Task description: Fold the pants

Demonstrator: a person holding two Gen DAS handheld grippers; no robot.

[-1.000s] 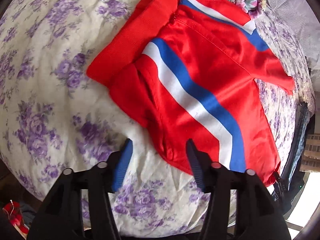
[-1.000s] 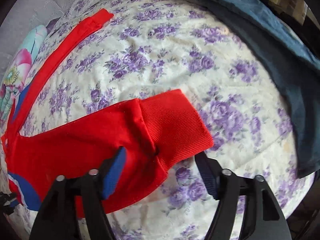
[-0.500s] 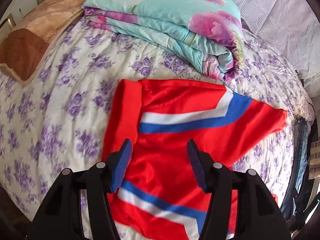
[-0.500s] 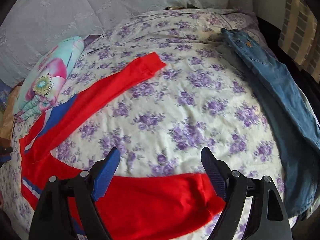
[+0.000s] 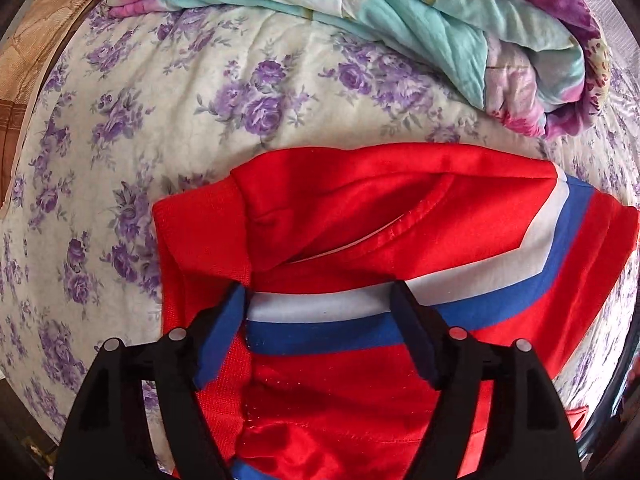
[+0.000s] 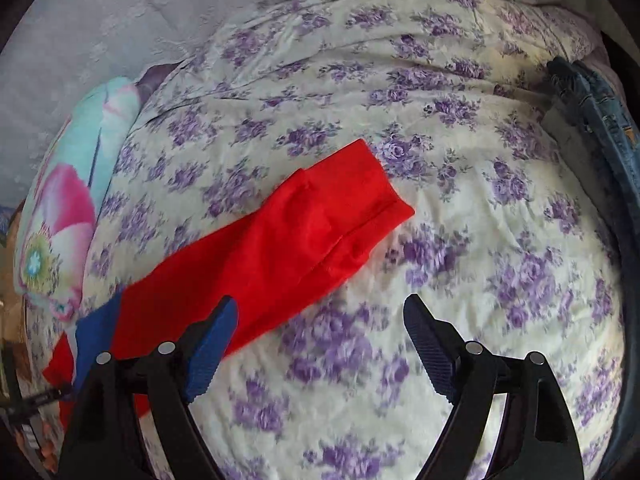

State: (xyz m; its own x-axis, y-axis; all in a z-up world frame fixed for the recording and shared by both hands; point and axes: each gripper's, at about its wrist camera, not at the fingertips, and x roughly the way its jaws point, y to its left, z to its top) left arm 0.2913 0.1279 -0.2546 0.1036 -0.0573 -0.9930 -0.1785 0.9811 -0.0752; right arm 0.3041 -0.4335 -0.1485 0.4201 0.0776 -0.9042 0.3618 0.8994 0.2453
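Two grippers hover, jaws wide, over red pants [image 5: 360,216] spread on a floral bedspread [image 5: 168,92]. Left gripper [image 5: 318,300] hangs above the waistband; right gripper [image 6: 320,316] sits just beside one leg's cuff.

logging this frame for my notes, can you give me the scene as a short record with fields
garment: red pants with white and blue stripes, lying on the bed
surface: purple-flowered bedsheet
left gripper: open, above the waist end, holding nothing
right gripper: open, near the leg end, holding nothing
other items: folded blanket beyond the pants; jeans at the bed's right edge
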